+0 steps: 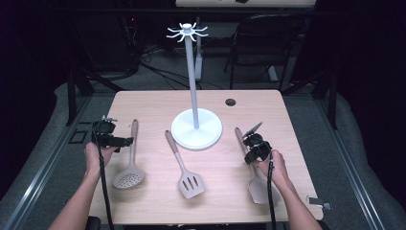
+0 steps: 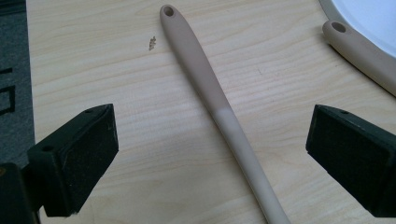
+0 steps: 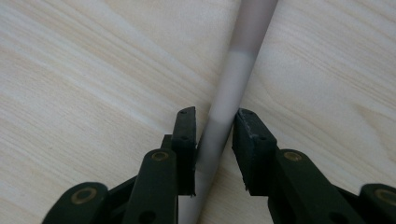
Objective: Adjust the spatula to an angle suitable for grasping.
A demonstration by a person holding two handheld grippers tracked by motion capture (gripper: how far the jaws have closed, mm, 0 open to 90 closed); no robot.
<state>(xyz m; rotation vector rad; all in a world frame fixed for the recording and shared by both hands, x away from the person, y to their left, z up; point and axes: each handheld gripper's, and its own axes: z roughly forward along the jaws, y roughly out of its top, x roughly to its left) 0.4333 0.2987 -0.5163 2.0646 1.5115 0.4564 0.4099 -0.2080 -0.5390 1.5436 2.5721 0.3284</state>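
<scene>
One camera overlooks the table (image 1: pixel 158 103); two ride close above it

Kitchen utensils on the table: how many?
3. A skimmer lies left, by the left tongs; a slotted turner lies centre; a spatula lies right, its handle between the right tongs.
</scene>
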